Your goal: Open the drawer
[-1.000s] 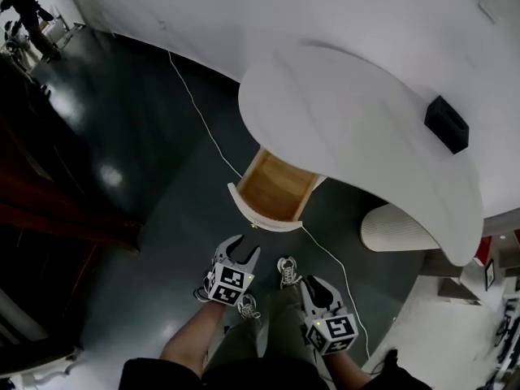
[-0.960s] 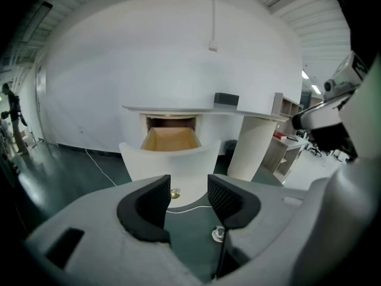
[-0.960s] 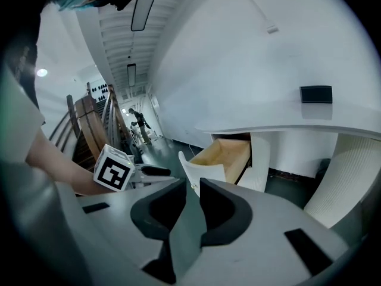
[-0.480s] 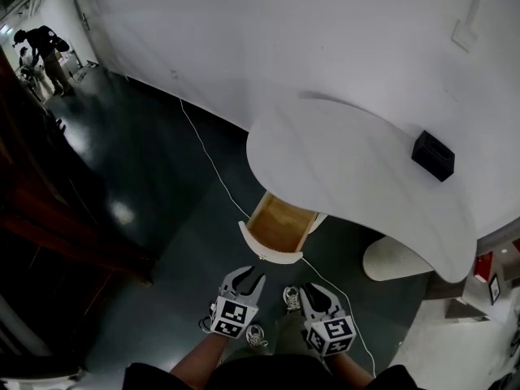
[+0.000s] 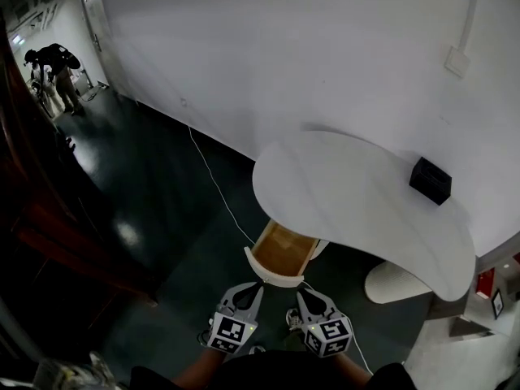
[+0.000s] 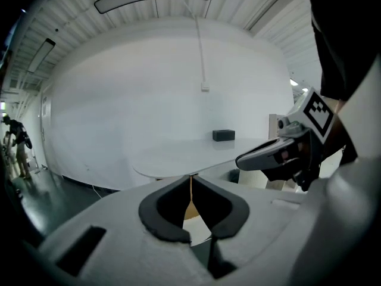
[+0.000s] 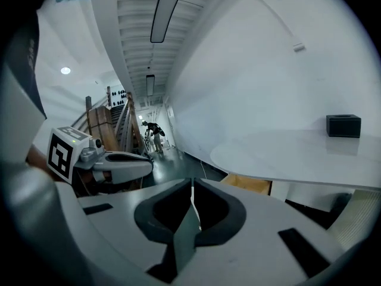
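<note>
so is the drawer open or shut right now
Open: the drawer sticks out from under the white table, and its wooden inside shows from above. It looks empty.

A: State of the shallow drawer [image 5: 280, 254] with curved white front and light wood interior?
B: It stands pulled out, level, projecting from beneath the white rounded tabletop [image 5: 357, 197].

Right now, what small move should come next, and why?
Probably just lower the hands and rest. The drawer already stands pulled out from under the white table, wooden inside showing, and the left tongs and right tongs are shut, empty, clear of it.
</note>
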Demonstrator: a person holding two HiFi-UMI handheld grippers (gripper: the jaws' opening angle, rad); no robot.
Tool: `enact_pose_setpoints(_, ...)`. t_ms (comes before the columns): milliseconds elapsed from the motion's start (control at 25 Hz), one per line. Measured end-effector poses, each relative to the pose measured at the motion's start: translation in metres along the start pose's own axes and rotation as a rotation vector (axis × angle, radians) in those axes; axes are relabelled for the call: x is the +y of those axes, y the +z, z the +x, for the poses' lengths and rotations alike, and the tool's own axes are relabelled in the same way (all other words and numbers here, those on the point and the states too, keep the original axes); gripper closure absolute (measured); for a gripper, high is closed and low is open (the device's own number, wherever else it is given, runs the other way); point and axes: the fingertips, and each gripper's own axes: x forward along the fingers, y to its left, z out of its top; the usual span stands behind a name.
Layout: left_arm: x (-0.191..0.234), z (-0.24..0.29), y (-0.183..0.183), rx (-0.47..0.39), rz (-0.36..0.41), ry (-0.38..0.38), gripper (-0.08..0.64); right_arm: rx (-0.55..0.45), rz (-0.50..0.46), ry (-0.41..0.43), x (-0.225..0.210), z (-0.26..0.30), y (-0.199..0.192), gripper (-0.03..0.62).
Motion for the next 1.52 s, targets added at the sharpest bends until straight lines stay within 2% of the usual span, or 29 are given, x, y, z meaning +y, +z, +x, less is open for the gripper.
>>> enact_pose_setpoints(320, 0.001, 0.004, 0.033, -0.052, 0.041, -0.009, 0.541, -0.037, -0.032, 0.016, -0.021, 0.009, 0.034, 0.589)
enact_pose_setpoints(720, 0.001, 0.021, 0.051, -0.046, 0.057, 0.014, 0.543, -0.065, -0.081, 0.061, -0.045, 0.020, 0.066, 0.591)
enact_pose_setpoints(1040, 0.001, 0.033, 0.047, -0.027, 0.076, 0.039, 0.543, -0.061, -0.107, 0.087, -0.052, 0.030, 0.072, 0.591)
enact_pose_setpoints(1520, -0.002, 0.040, 0.051, -0.041, 0.035, 0.085, 0.543, -0.042, -0.119, 0.127, -0.056, 0.035, 0.071, 0.591)
